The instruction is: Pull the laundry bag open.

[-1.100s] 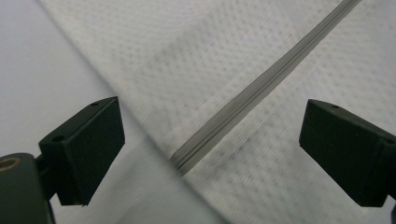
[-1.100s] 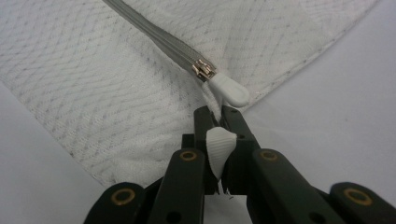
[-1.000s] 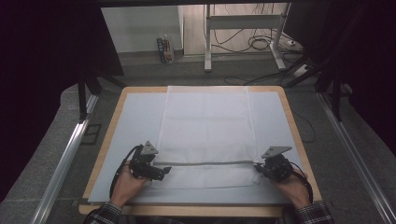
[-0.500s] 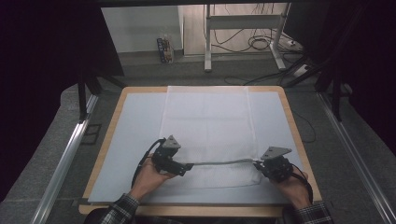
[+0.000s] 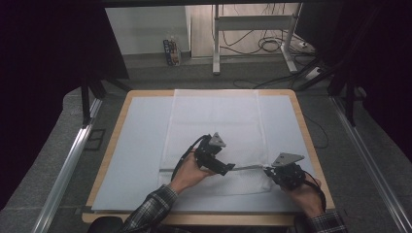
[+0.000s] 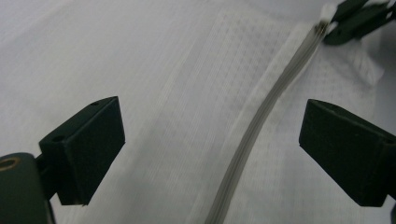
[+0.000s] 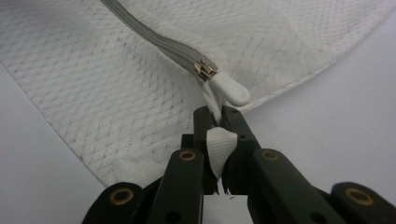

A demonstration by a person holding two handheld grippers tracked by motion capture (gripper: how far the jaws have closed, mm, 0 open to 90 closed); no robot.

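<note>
Zipper (image 6: 261, 116) is lying between the wide-open left gripper (image 6: 212, 149).
Right gripper (image 7: 217, 122) is pinching the bag's (image 5: 214, 121) white tab (image 7: 219, 144); its view is showing the slider (image 7: 205, 69).

The surface (image 5: 141, 141) lies bare to the left and to the right of the white mesh bag (image 5: 214, 116), and the far half of the bag is flat with nothing on it, so a hand can pass there freely. Along the near part, the left gripper (image 5: 228, 169) and the right gripper (image 5: 270, 172) stand close together over the grey zipper (image 6: 261, 112), and only a short gap stays between them. The left gripper's fingers (image 6: 88, 149) are wide apart with the zipper running between them, while the right gripper's fingers (image 7: 205, 122) pinch a white fabric tab (image 7: 219, 147) just beside the zipper pull (image 7: 229, 91).
</note>
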